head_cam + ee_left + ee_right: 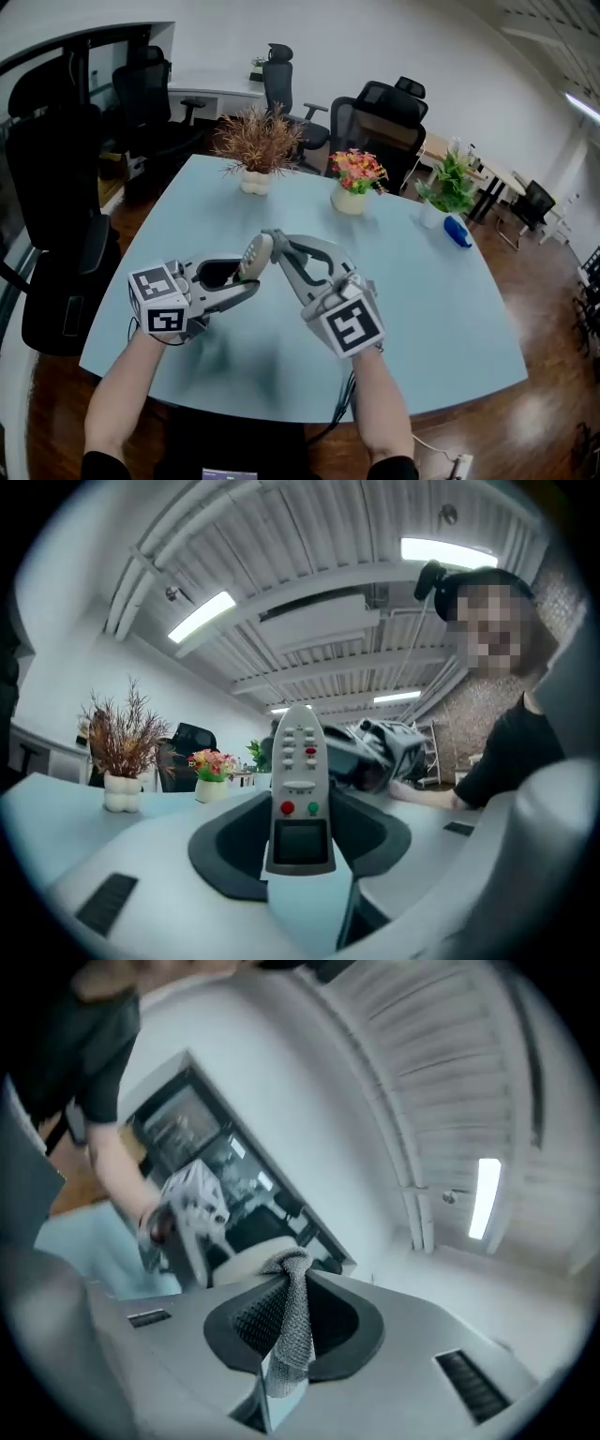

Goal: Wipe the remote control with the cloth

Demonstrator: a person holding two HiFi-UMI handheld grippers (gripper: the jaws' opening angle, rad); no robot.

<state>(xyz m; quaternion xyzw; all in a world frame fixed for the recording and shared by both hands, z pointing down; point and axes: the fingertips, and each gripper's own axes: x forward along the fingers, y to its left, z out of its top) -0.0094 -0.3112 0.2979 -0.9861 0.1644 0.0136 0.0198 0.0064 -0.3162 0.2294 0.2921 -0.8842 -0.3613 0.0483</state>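
The two tongs meet tip to tip above the bench. The left tongs pinch the one remote control by its lower end, button side towards their camera, its far end sticking out past the jaws. The right tongs are clamped on the one grey cloth, whose bunched end appears to touch the remote's far end. Further back, three potted plants and one blue object sit on the bench.

The counter lies bare across the lower and right frame, blocked only mid-frame where the left tongs and right tongs meet, and near its upper edge by a dried plant, flower pot, green plant and blue object.
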